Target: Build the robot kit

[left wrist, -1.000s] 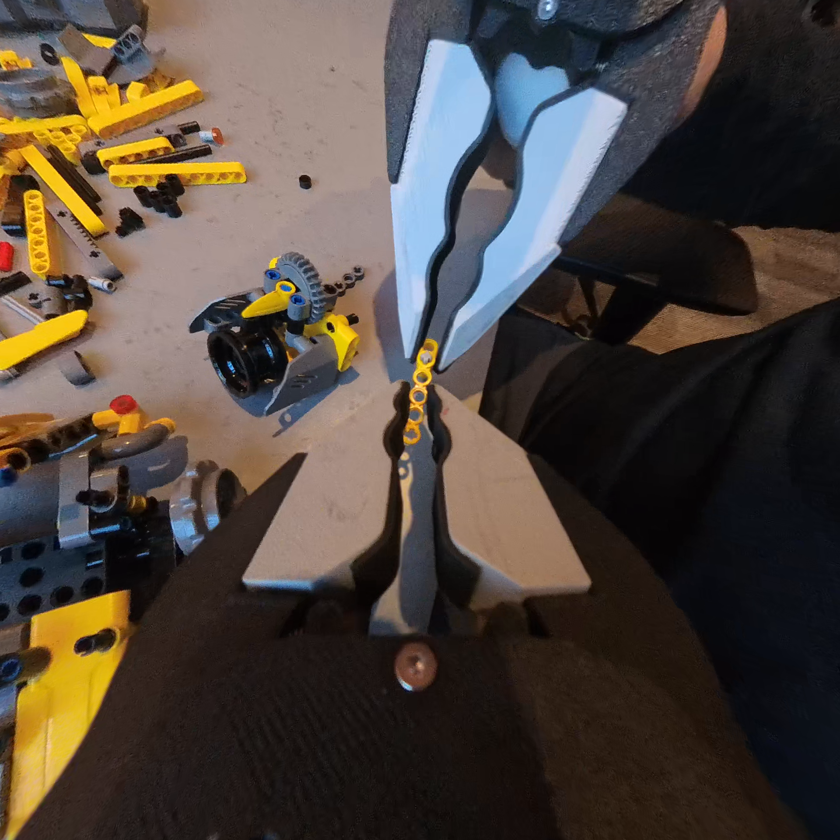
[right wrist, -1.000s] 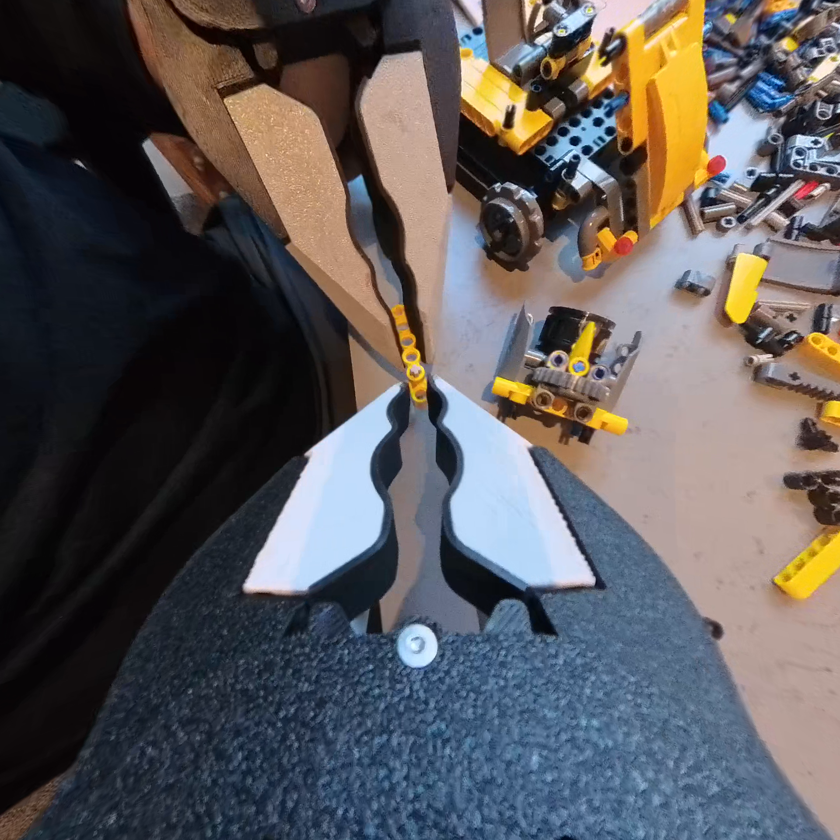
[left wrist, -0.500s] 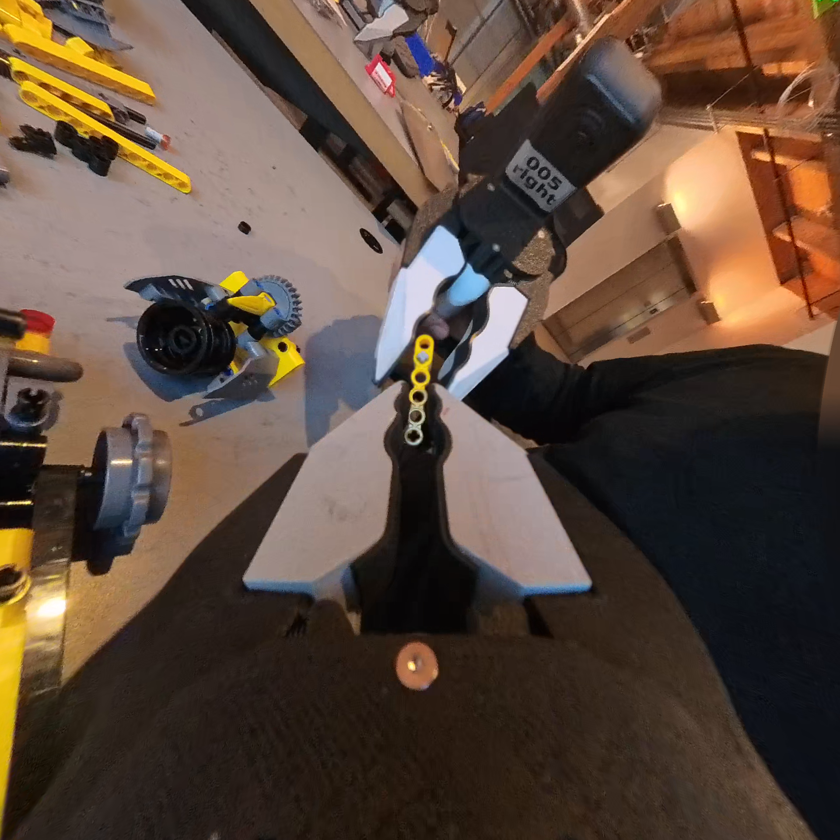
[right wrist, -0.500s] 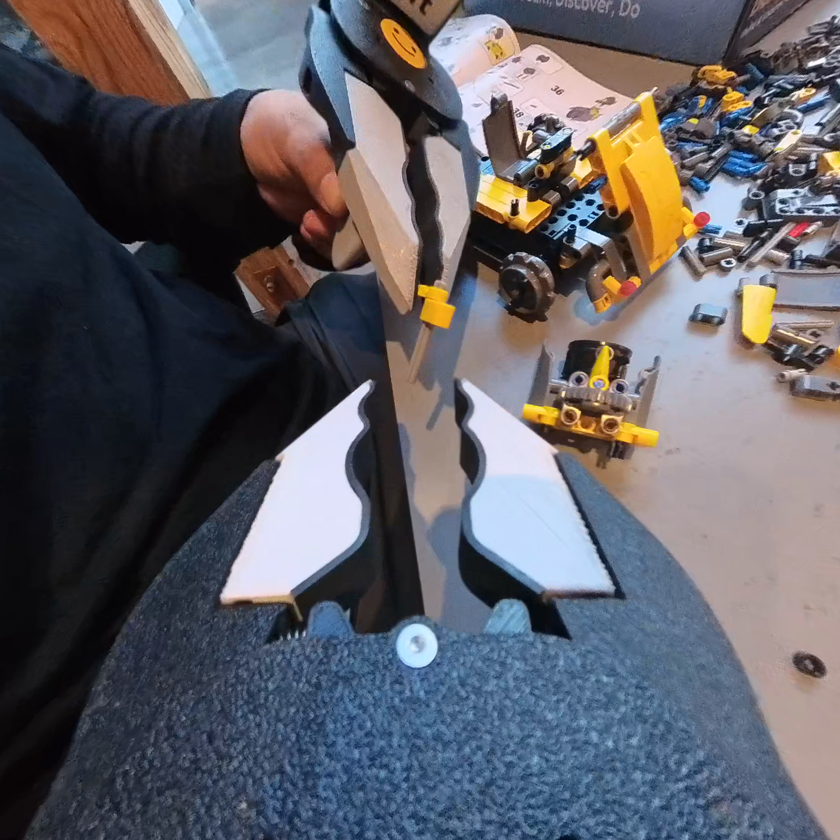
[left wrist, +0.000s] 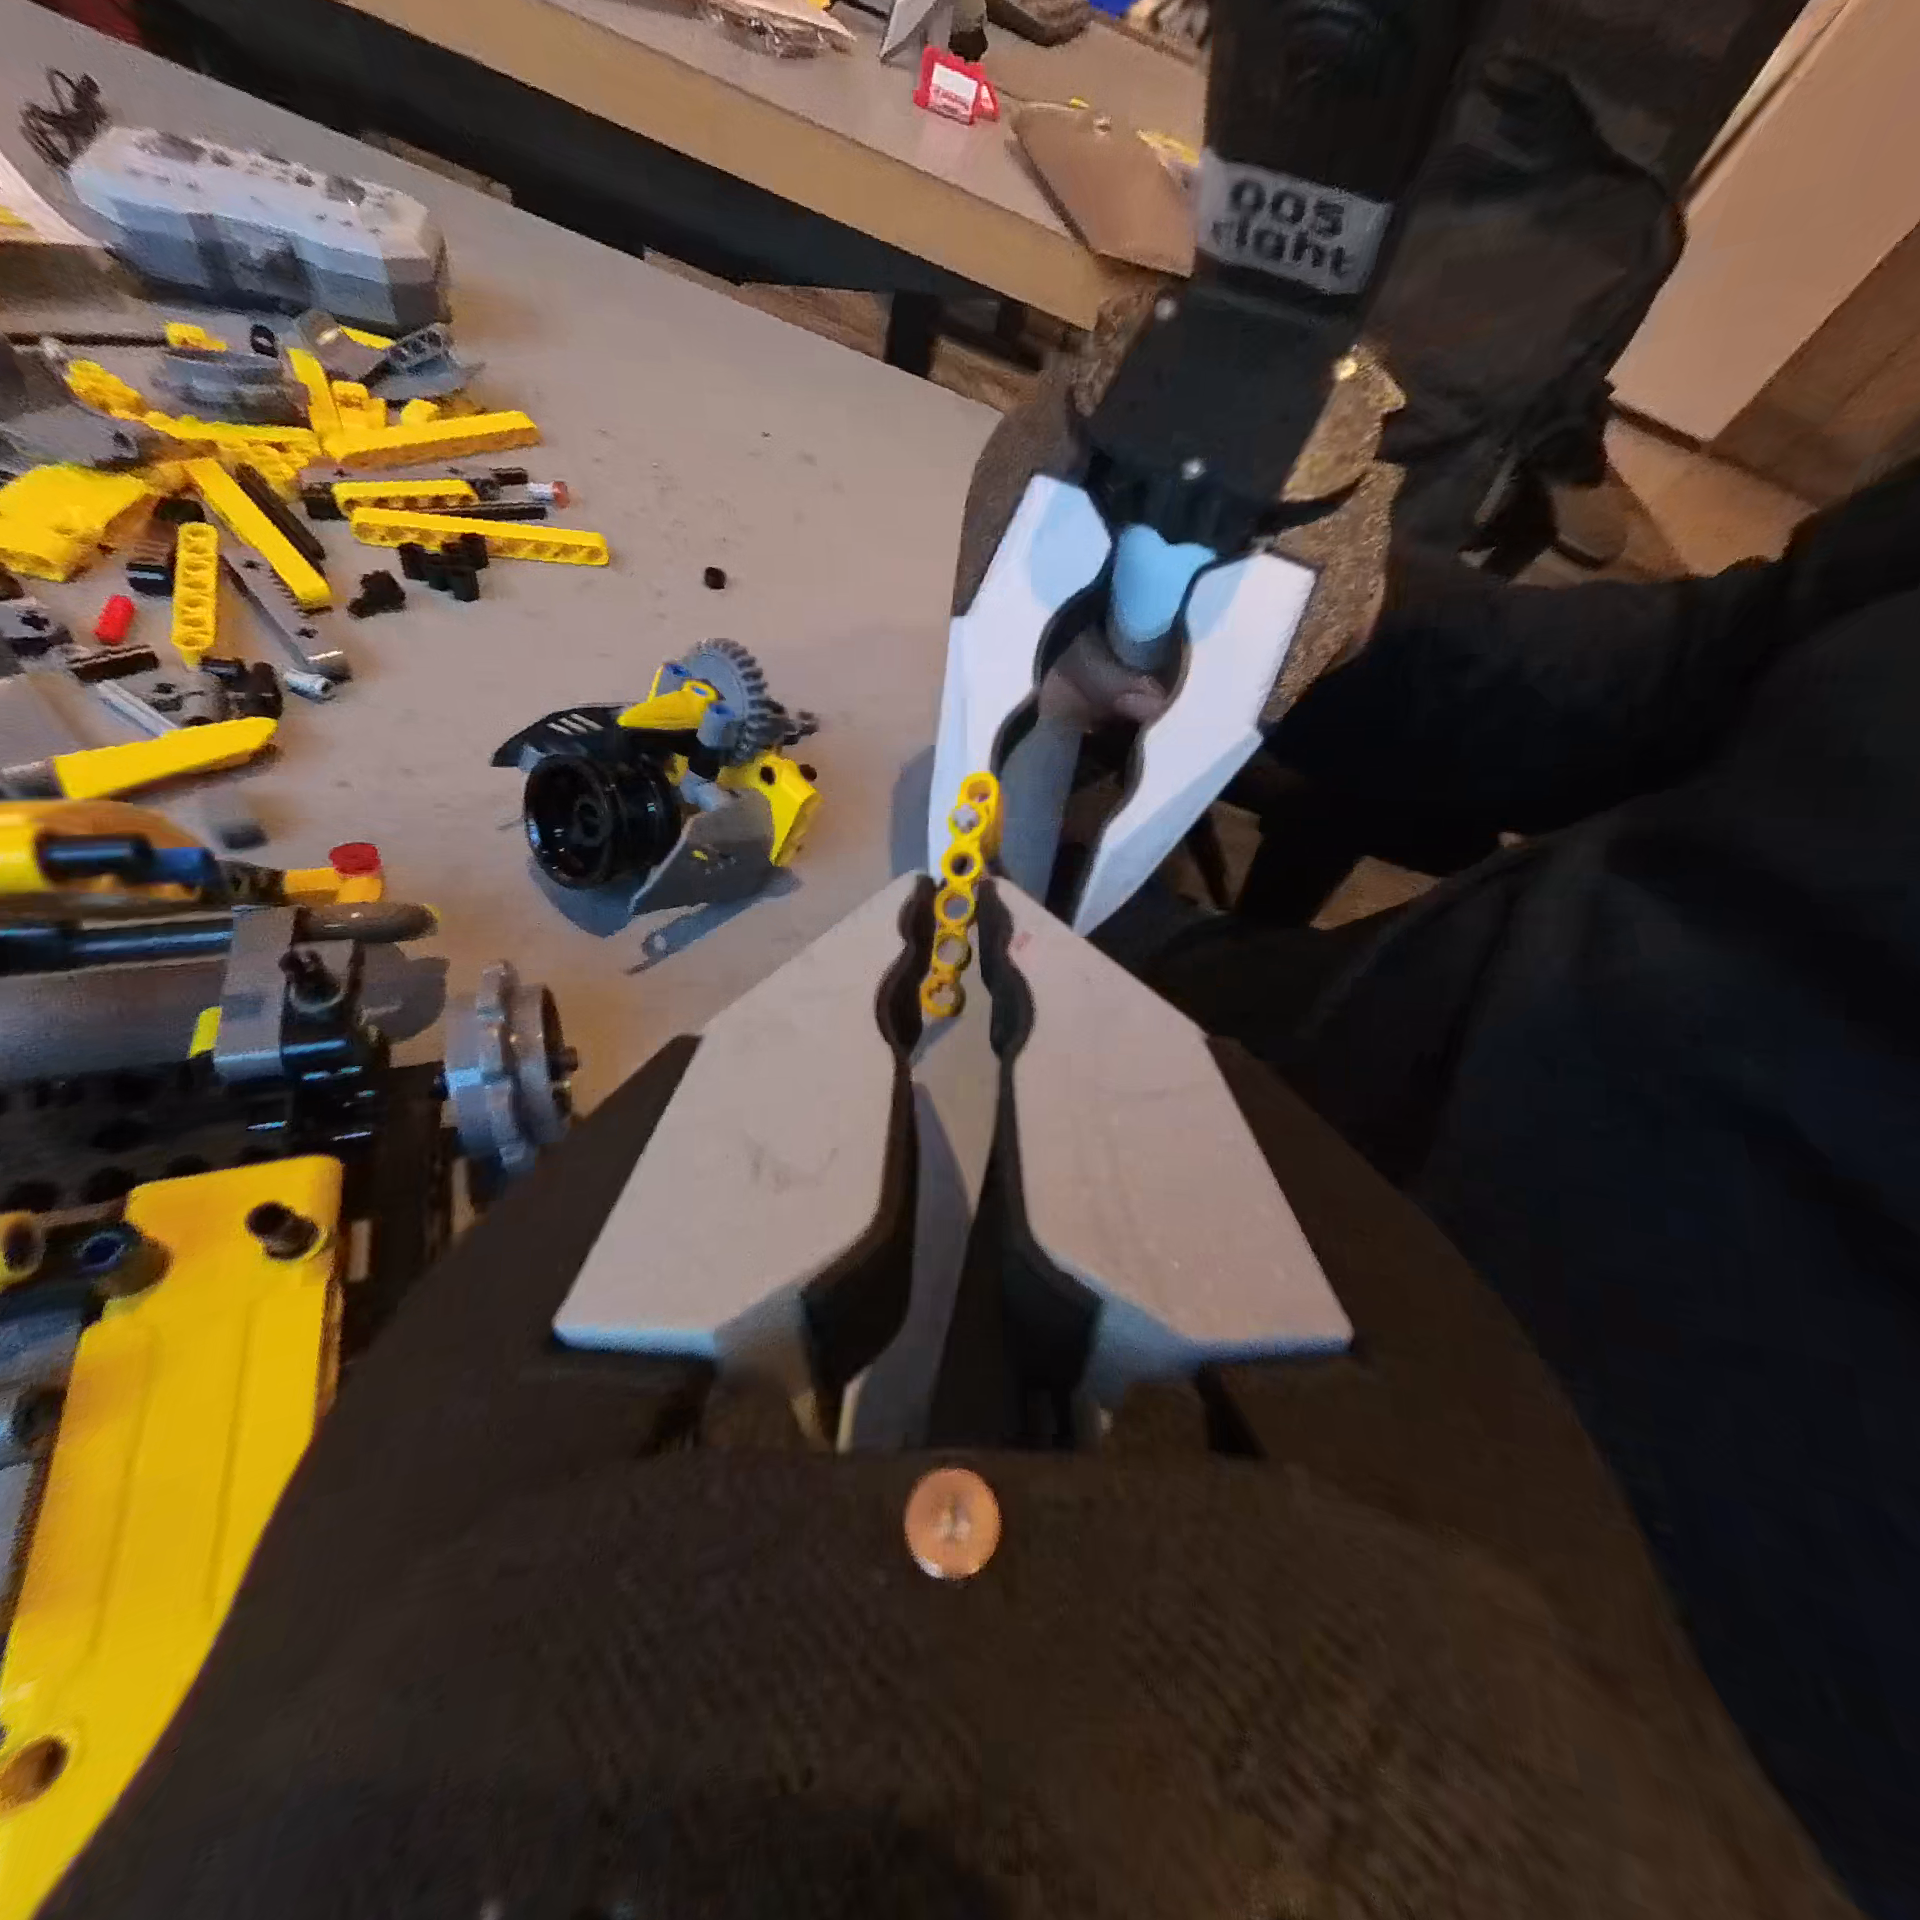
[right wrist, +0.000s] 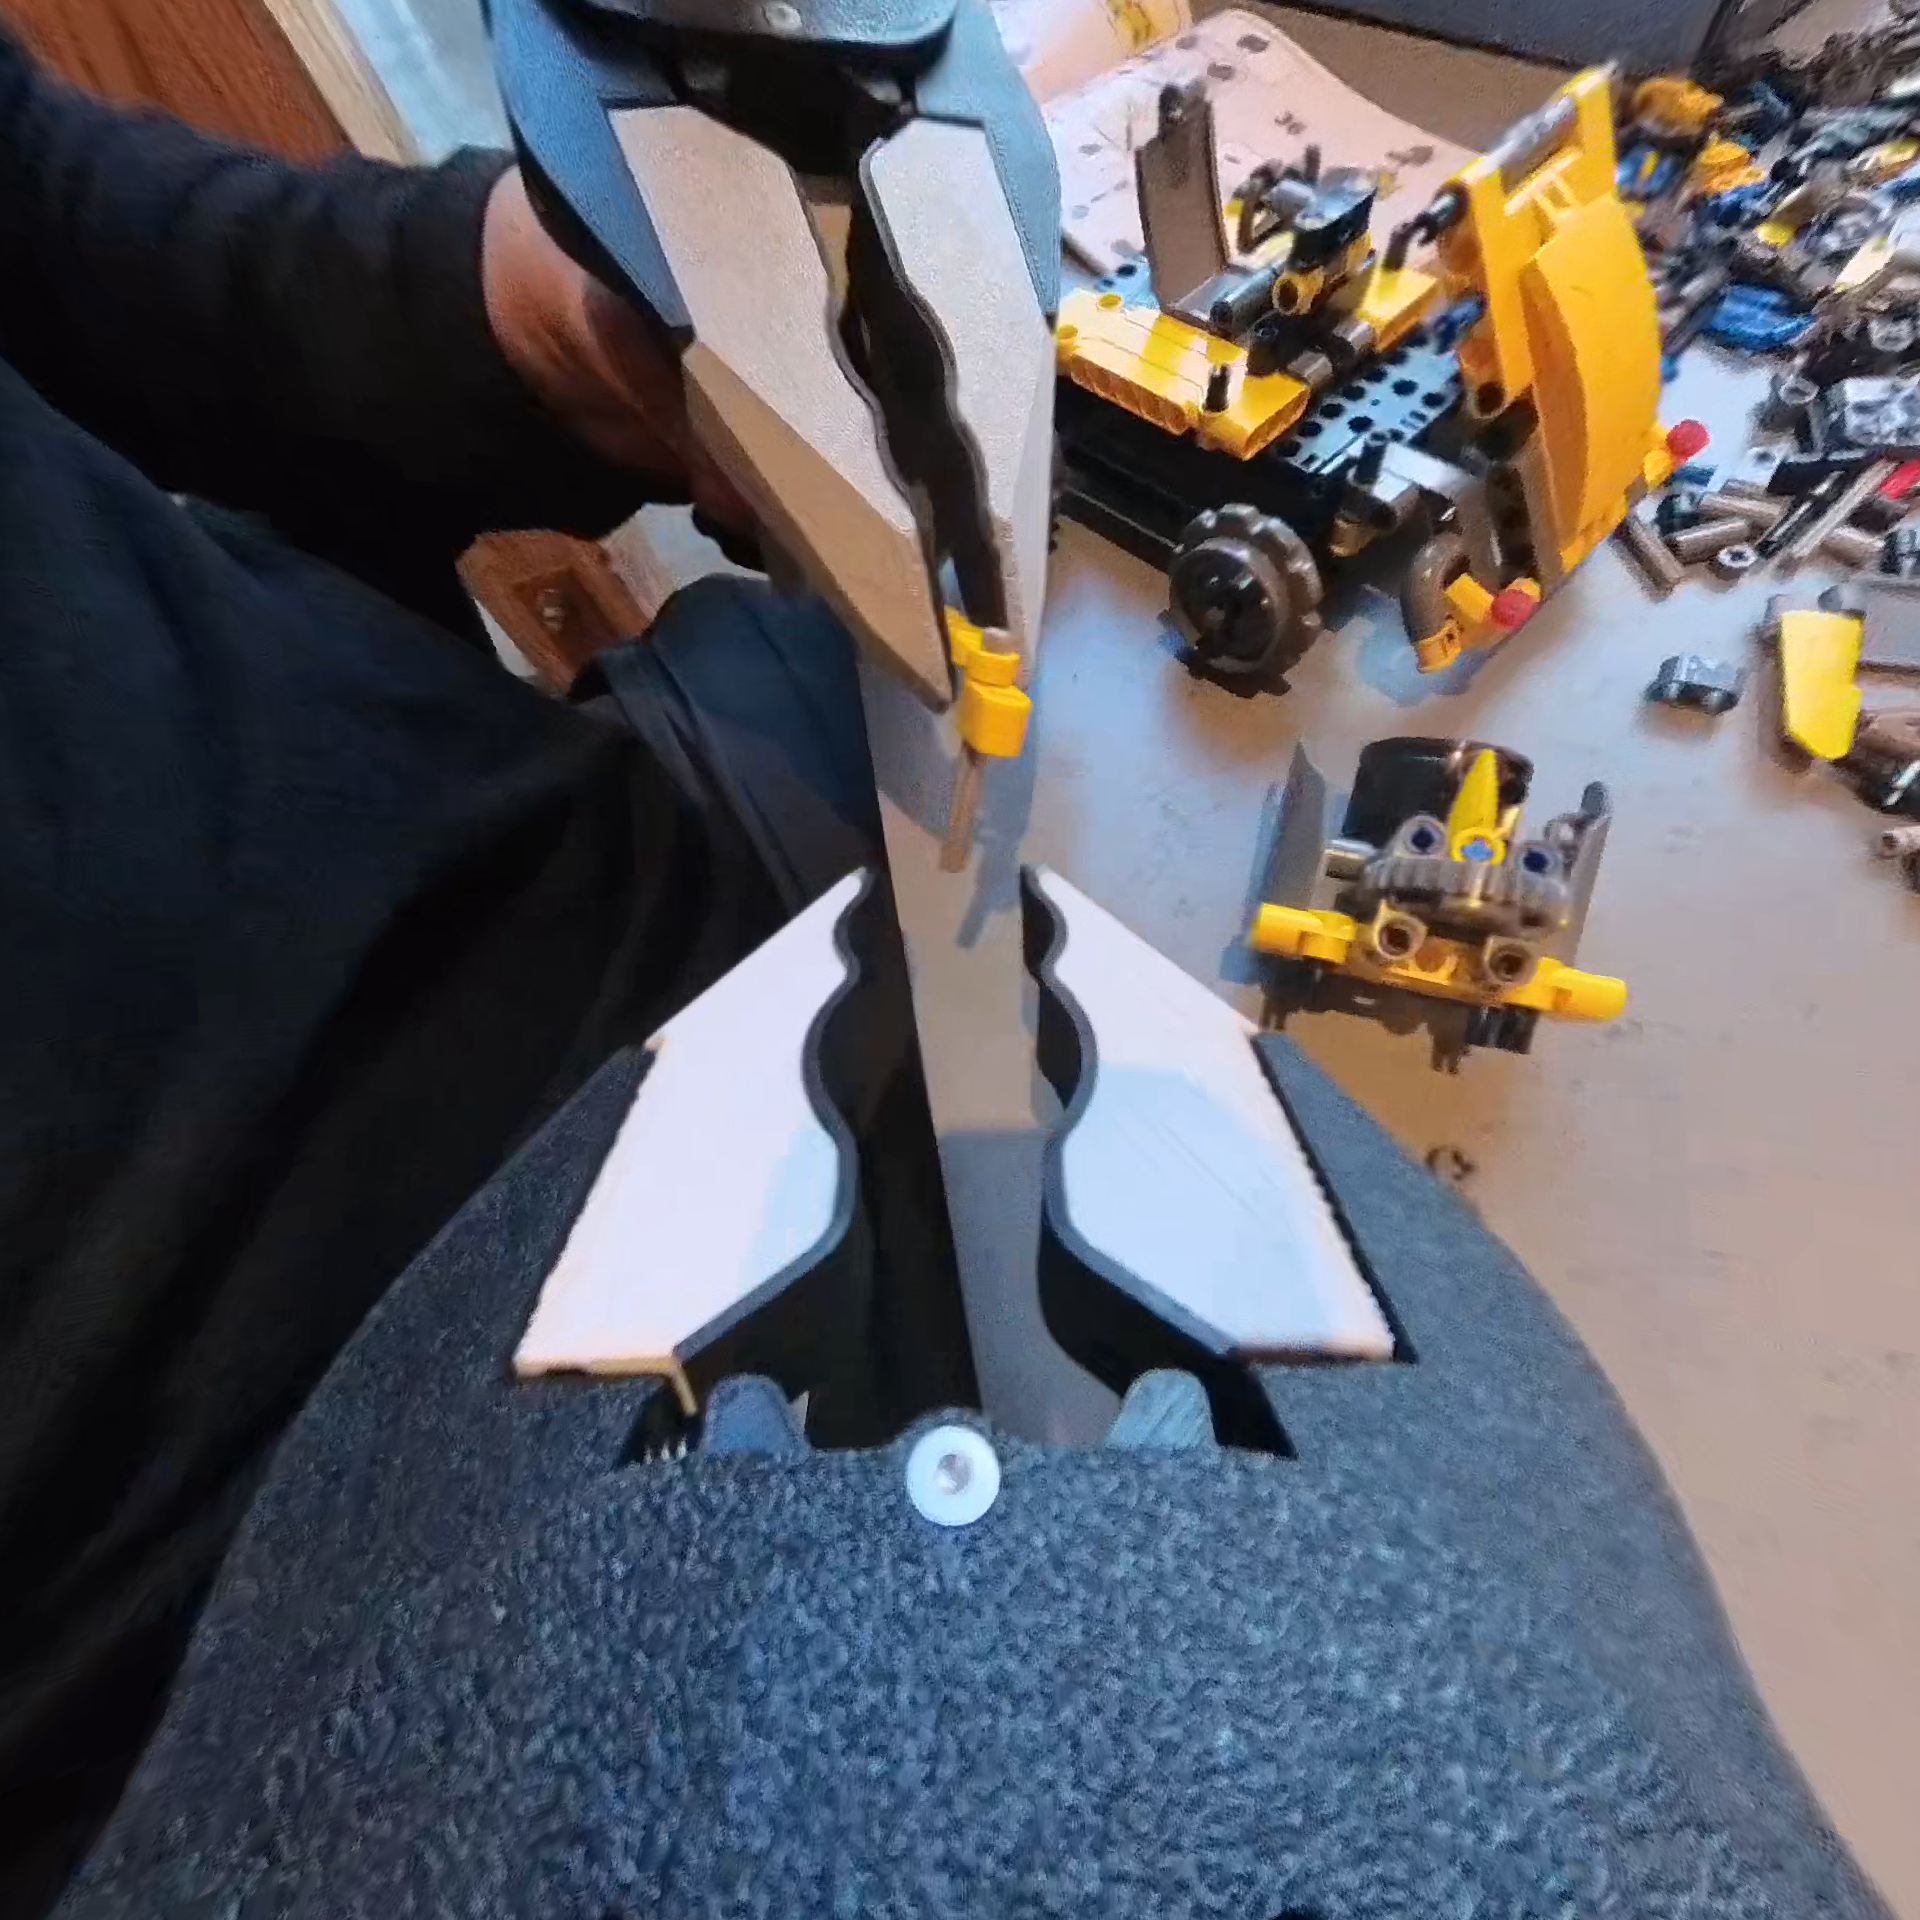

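My left gripper (left wrist: 956,888) is shut on a thin yellow holed beam (left wrist: 961,862), which sticks out past its tips. In the right wrist view the left gripper (right wrist: 982,670) comes in from the top, and the beam (right wrist: 992,707) shows edge-on with a tan pin (right wrist: 961,821) hanging from it. My right gripper (right wrist: 945,878) is open and empty, its tips just short of the pin. In the left wrist view the right gripper (left wrist: 1008,888) faces mine with white fingers (left wrist: 977,665) spread on either side of the beam's far end.
A small grey-and-yellow assembly with a black wheel (left wrist: 665,790) (right wrist: 1434,904) sits on the table (left wrist: 727,436) close by. A large yellow truck model (right wrist: 1403,364) (left wrist: 156,1091) stands beyond. Loose yellow and black pieces (left wrist: 312,488) (right wrist: 1818,416) are scattered. A person's dark sleeve (right wrist: 260,312) is at the left.
One second ago both grippers were closed together on the yellow beam. The right gripper has opened and drawn back a little. The left gripper keeps the beam and has tilted.
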A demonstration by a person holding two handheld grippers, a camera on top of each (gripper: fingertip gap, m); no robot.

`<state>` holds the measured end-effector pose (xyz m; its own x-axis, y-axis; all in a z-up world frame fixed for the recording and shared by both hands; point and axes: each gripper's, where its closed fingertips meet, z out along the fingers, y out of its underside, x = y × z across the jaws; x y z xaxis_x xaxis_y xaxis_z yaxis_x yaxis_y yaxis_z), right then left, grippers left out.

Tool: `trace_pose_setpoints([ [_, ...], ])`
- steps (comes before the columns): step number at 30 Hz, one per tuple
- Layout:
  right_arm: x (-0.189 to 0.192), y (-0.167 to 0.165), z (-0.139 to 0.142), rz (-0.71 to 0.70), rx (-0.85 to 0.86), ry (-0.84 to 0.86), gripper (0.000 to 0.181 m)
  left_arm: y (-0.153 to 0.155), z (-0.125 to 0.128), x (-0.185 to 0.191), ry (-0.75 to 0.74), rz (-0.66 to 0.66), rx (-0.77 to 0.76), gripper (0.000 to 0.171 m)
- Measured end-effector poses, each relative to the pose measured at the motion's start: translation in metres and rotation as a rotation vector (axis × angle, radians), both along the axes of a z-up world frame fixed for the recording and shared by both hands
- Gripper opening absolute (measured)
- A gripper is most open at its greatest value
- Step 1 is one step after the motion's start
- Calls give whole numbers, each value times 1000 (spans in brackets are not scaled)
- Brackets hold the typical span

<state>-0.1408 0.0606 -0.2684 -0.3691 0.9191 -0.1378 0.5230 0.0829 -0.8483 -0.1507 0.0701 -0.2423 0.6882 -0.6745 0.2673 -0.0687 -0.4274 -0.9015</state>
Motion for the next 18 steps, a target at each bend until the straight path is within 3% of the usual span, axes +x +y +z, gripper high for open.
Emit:
trace_pose_setpoints([
  [5,0,13,17,-61,70,130,30,-11,2,-4,63,-9,126,5],
  [11,20,72,36,-303,191,276,29,-13,6,-7,93,17,196,5],
  [18,27,72,41,-230,111,311,31,-11,-6,-4,105,6,130,5],
])
